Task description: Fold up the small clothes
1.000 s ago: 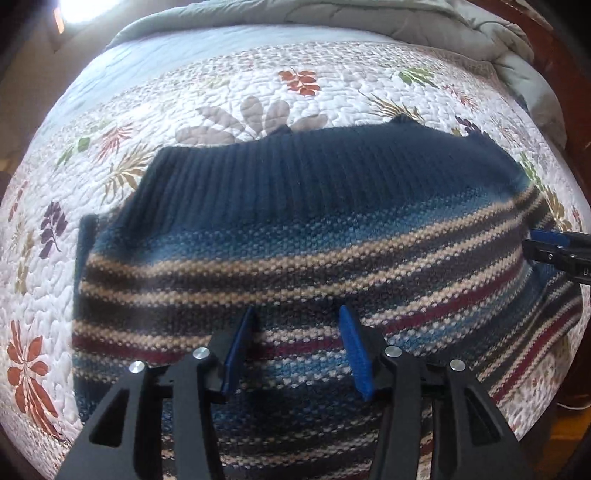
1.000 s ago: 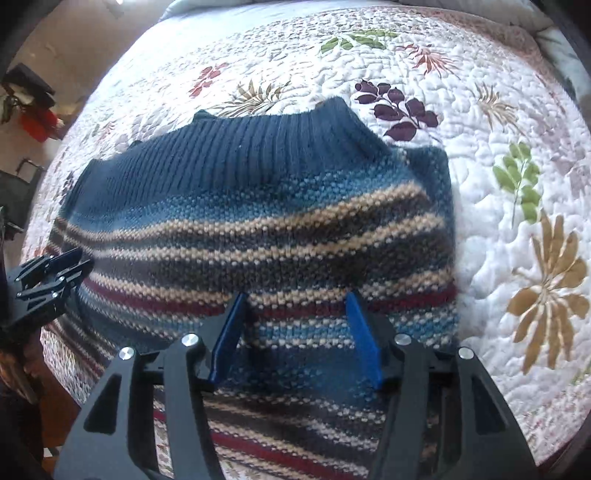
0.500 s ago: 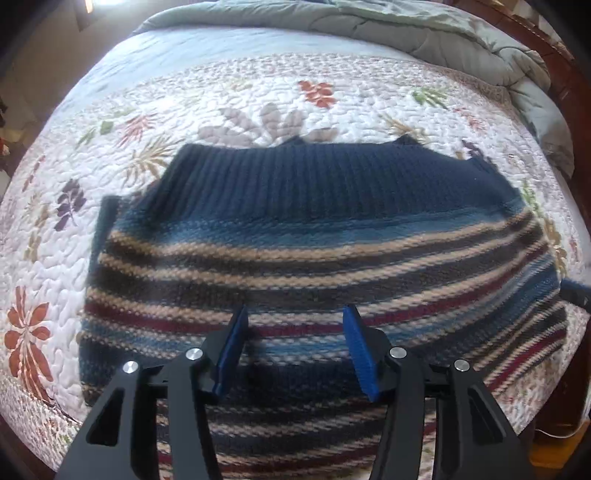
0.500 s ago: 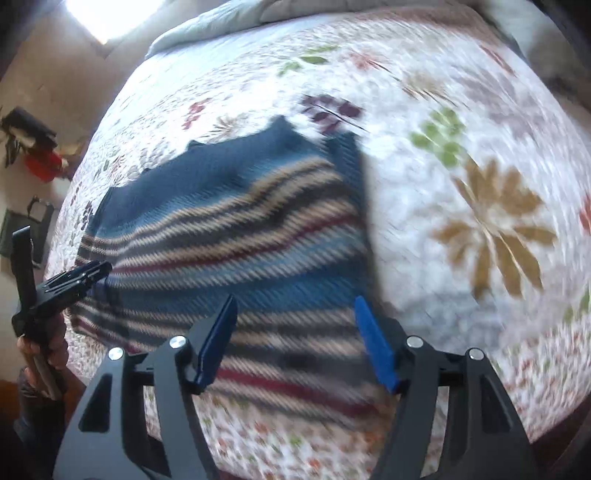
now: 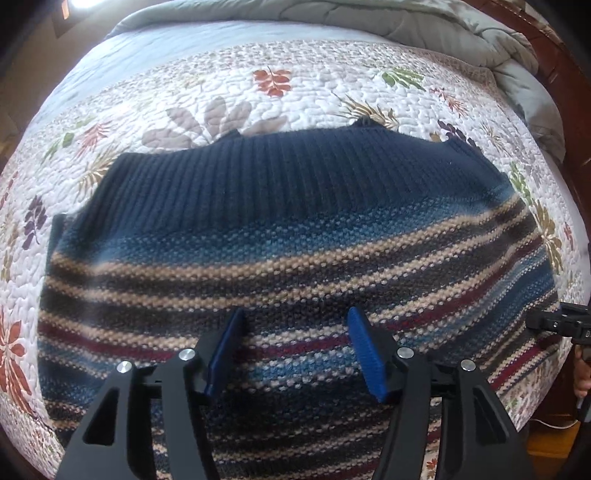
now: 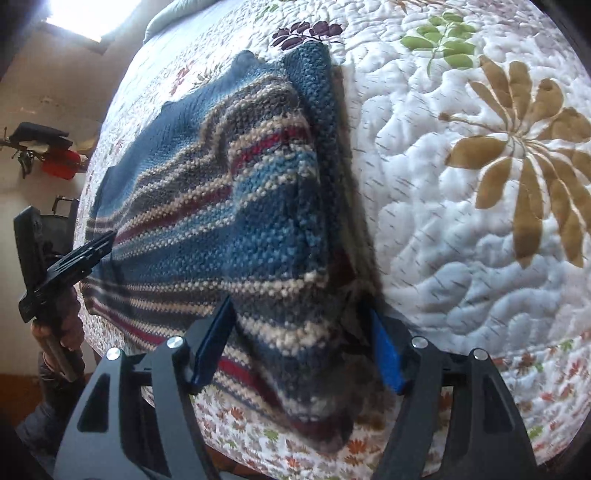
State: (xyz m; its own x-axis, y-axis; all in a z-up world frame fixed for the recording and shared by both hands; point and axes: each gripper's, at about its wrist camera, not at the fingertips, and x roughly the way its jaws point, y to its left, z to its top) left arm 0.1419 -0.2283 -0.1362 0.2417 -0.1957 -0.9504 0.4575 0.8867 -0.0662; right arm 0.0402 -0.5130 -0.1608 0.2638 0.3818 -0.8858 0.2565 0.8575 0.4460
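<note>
A home bedroom is shown: a bed is covered by a white quilted bedspread printed with coloured leaves (image 5: 314, 96), a grey-green padded duvet (image 5: 369, 22) is bunched beside a dark wooden bed frame (image 5: 554, 55).

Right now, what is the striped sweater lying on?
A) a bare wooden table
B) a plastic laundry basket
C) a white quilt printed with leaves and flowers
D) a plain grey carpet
C: the sweater is spread on a white quilt with coloured leaf and flower prints, seen around it in both views.
</note>
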